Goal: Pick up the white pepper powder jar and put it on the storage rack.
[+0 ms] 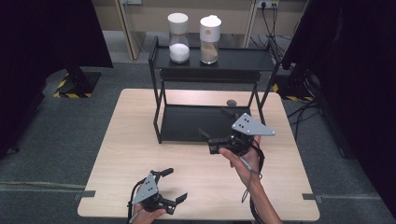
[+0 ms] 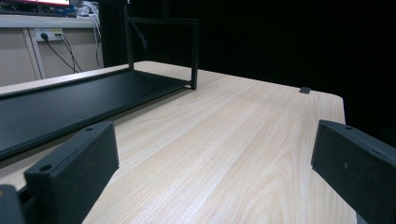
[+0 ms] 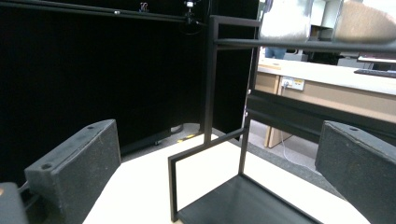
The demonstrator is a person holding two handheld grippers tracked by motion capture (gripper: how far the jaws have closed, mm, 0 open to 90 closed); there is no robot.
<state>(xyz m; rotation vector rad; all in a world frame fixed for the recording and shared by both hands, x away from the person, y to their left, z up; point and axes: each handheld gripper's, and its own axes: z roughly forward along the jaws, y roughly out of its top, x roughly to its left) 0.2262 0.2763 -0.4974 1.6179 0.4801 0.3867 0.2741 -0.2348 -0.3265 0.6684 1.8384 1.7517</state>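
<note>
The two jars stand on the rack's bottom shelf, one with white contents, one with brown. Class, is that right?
Not quite. The high view shows both jars, white and brown, on the rack's top shelf; the bottom shelf holds no jar. The contents are as stated.

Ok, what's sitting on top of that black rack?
Two white-lidded jars stand on the black rack: the left jar holds white grains, the right jar brown ones. The right gripper partly covers the lower shelf.
</note>
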